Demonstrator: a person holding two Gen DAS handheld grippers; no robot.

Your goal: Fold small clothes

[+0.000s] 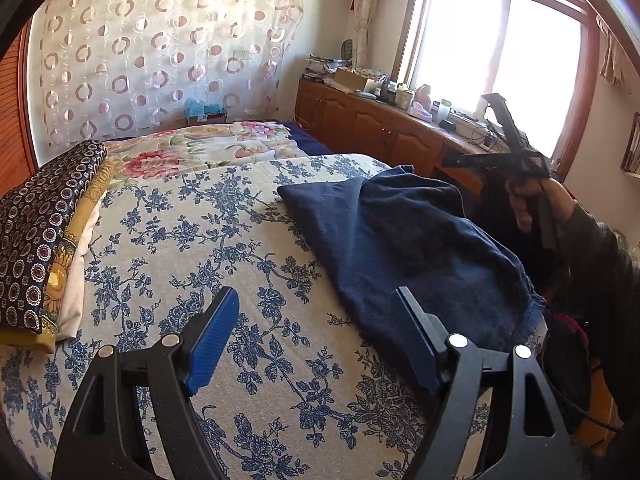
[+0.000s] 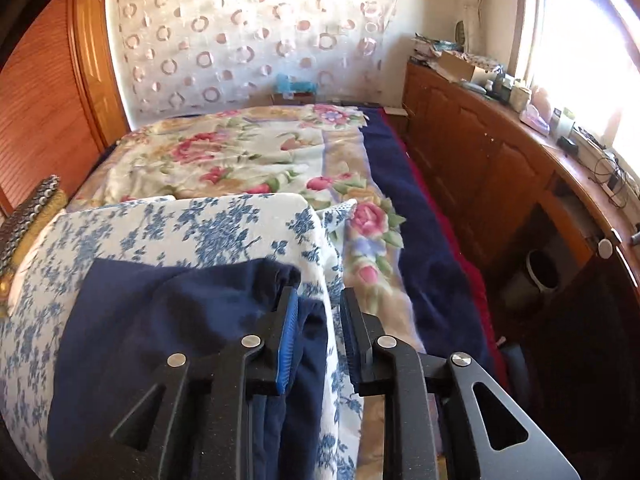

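Both claws empty: left gripper point(image 1: 316, 332) gapes wide beside the navy garment point(image 1: 404, 248), right gripper point(image 2: 320, 340) narrowly apart, ready to re-grip.

The left gripper point(image 1: 316, 332) hangs over the bed with its blue-padded jaws spread wide and nothing between them, above the blue-flowered bedspread point(image 1: 192, 232). A dark navy cloth point(image 1: 416, 248) lies rumpled on the right part of that spread, its hemmed edge near the bed's side. Beyond it a hand point(image 1: 528, 204) in a dark sleeve holds the right gripper point(image 1: 516, 148) up in the air in front of the bright window point(image 1: 496, 44); its jaws cannot be made out. On the left sits a stack of folded fabrics point(image 1: 44, 236), the top one dark with small rings. A wooden cabinet point(image 1: 368, 120) under the window is crowded with small items.
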